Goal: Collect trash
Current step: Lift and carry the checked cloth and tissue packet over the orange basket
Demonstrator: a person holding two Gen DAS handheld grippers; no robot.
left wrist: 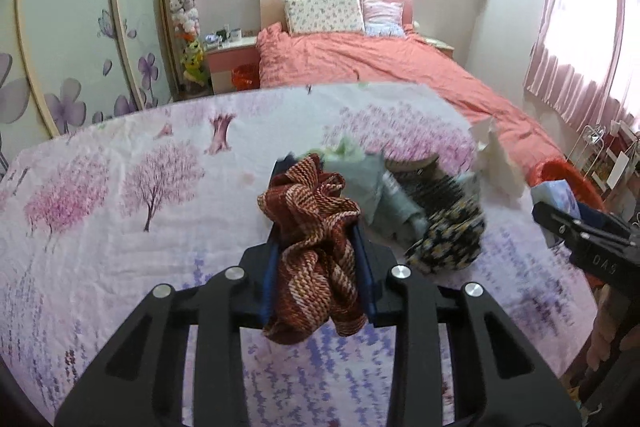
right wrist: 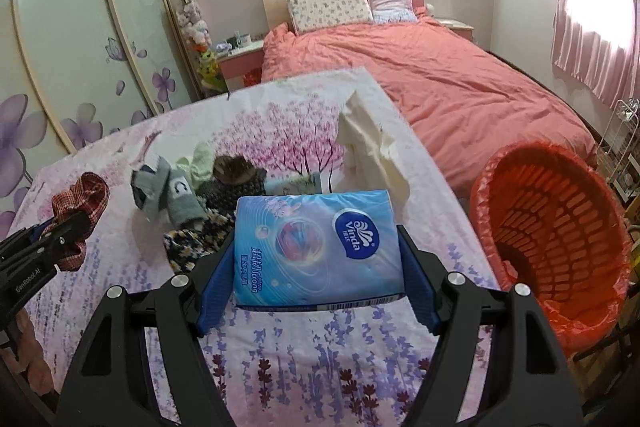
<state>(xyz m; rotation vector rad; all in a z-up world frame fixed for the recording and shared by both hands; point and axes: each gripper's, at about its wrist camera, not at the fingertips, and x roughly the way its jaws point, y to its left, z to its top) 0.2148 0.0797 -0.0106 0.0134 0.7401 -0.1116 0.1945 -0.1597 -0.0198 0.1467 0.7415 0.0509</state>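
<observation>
Daylight glowing through pink curtains (right wrist: 592,27) at right, overexposed there, soft shadows, fisheye-curved edges, slight motion blur.

The left gripper (left wrist: 318,223) is clamped on a bunched red woven cloth (left wrist: 316,251), held above the table's floral cover (left wrist: 120,207). Just right of the cloth lies a heap of small garments: a grey sock (left wrist: 384,195) and a dark daisy-print piece (left wrist: 448,239) touching it. Further right of the cloth, the right gripper (left wrist: 560,227) enters from the frame edge, in front of an orange basket (left wrist: 560,171). Behind the cloth stands a bed with a coral duvet (left wrist: 380,63).
</observation>
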